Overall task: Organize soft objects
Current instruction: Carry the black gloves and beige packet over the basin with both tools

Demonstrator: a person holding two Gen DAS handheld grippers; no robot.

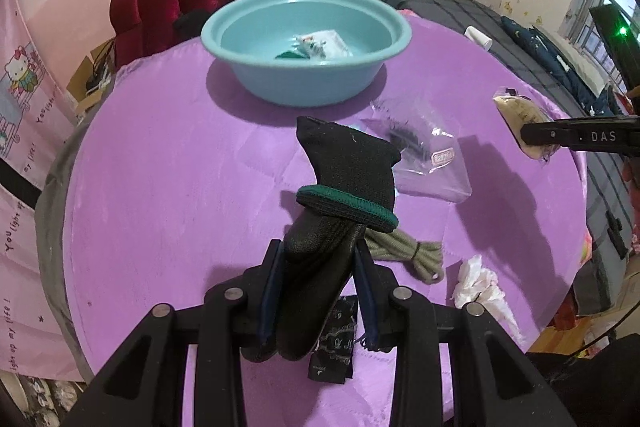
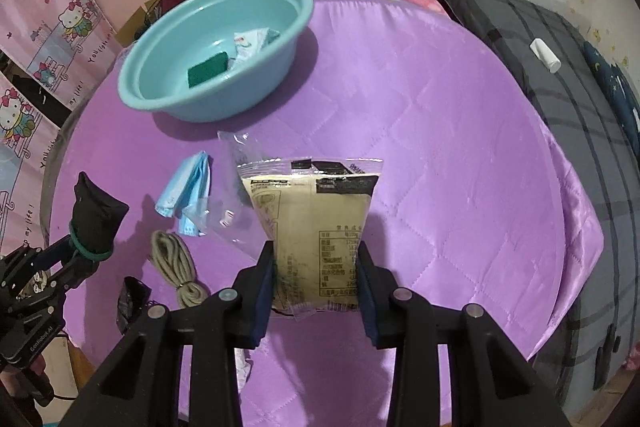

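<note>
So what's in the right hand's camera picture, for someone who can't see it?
The right gripper is shut on a cream snack packet above a purple quilted table. Behind it, a blue basin holds a green sponge; at left, the left gripper clamps a black glove.

Our left gripper (image 1: 320,259) points steeply down above the purple table (image 1: 160,187), jaws clamped on a black glove (image 1: 344,163). Our right gripper (image 2: 316,267) likewise grips a cream packet (image 2: 312,211).
</note>
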